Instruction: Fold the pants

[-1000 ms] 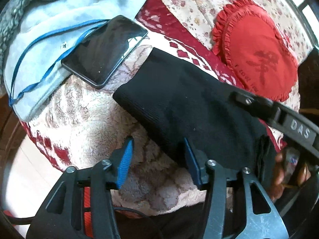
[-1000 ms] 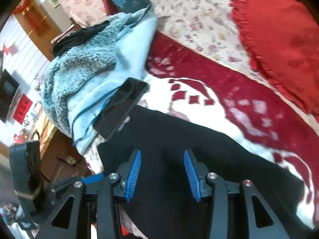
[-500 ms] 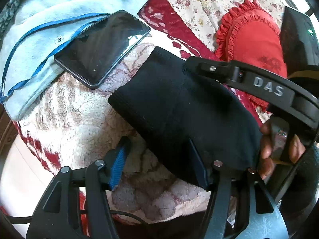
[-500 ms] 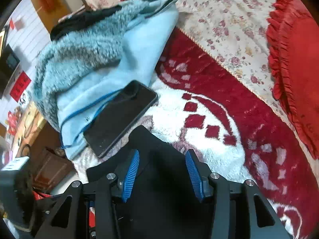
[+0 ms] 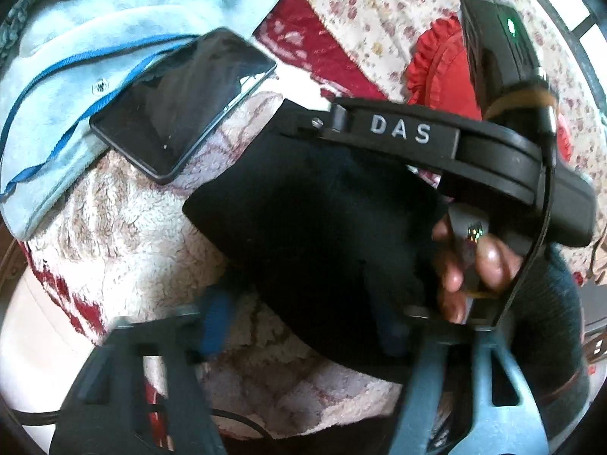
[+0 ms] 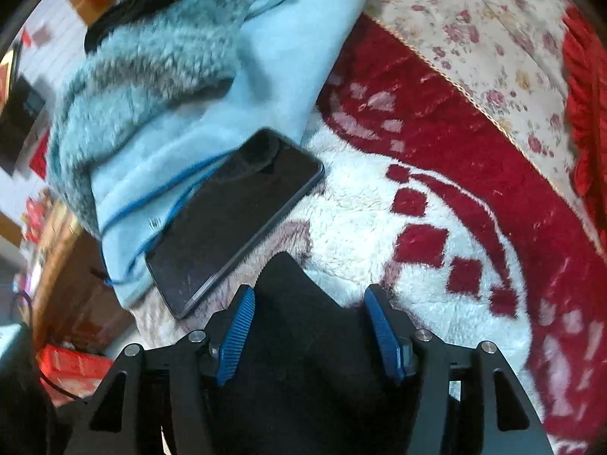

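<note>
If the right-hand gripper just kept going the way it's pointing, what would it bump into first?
Most likely the black pants: their folded corner already lies between the right gripper's open fingers. Just beyond comes the fluffy red and white blanket. The phone sits off to the left.

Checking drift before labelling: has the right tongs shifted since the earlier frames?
Yes. In the left-wrist view the right tongs have pushed leftward over the folded black pants, toward the black smartphone.
</note>
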A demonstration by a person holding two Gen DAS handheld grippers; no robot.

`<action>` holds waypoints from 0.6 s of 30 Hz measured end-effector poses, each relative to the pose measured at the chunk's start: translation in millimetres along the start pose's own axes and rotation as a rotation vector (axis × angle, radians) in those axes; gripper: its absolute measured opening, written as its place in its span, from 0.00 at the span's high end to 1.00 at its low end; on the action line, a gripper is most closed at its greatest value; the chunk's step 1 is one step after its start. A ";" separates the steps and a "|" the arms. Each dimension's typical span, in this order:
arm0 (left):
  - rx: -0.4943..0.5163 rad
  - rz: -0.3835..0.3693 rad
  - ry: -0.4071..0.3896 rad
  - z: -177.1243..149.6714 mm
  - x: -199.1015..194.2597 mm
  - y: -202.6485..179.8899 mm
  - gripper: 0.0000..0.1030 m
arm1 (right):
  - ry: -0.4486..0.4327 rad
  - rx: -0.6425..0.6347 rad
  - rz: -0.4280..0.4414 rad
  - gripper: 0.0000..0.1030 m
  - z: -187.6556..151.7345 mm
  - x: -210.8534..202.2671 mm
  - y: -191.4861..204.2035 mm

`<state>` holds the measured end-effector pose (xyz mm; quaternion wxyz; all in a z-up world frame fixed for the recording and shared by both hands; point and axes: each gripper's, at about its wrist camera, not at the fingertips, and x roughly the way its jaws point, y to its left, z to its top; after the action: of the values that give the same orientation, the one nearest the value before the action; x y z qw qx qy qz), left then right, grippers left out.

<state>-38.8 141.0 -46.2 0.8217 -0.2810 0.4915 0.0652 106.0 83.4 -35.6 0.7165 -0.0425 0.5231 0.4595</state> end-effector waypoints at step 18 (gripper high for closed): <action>0.516 -0.165 -0.019 -58.8 -41.4 -146.6 0.83 | -0.451 0.315 -0.002 0.89 -125.4 -232.3 -80.0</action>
<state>-49.1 -5.1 26.0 0.8733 -0.1009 0.4594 -0.1267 66.1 -173.1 57.8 0.8131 0.1725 0.4155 0.3695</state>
